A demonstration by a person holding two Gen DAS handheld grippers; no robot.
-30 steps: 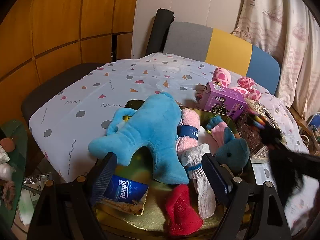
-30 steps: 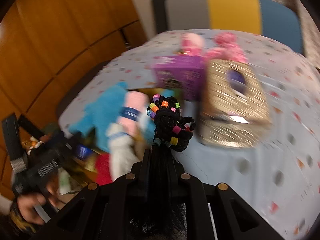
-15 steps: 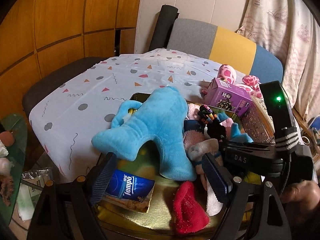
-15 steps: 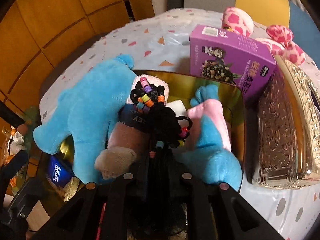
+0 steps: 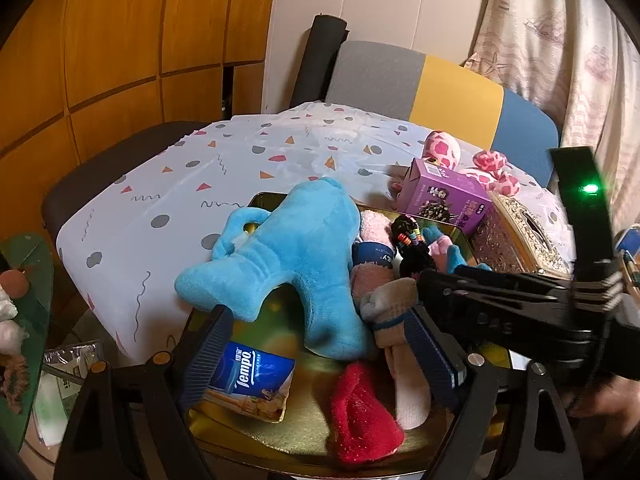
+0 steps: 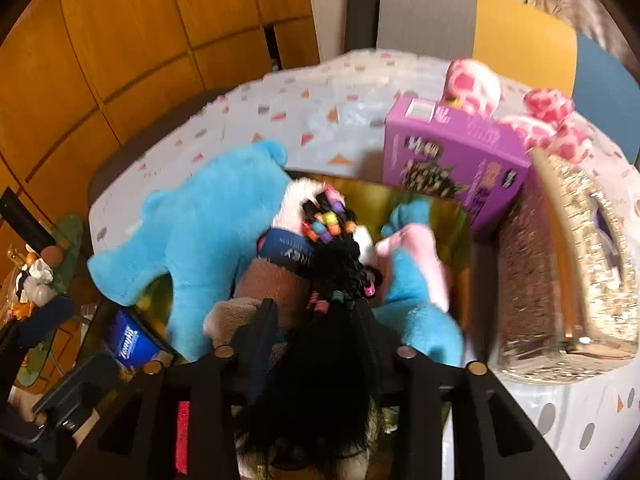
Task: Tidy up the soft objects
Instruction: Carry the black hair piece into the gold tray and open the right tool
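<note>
Both views reach you through round fisheye lenses, with black corners and wall panels bowed at the edges. The room light is warm, dim and yellowish. In the left wrist view the picture is mostly sharp; the gold tray (image 5: 280,432) gives soft glare toward 6 o'clock, and a green lamp glows at 3 o'clock. The right wrist view is motion-blurred throughout: the purple box (image 6: 452,160) smears, and the glittery box (image 6: 576,264) at 3 o'clock streaks brightly.

both wrist views (close) overlook gold tray (image 5: 280,436).
</note>
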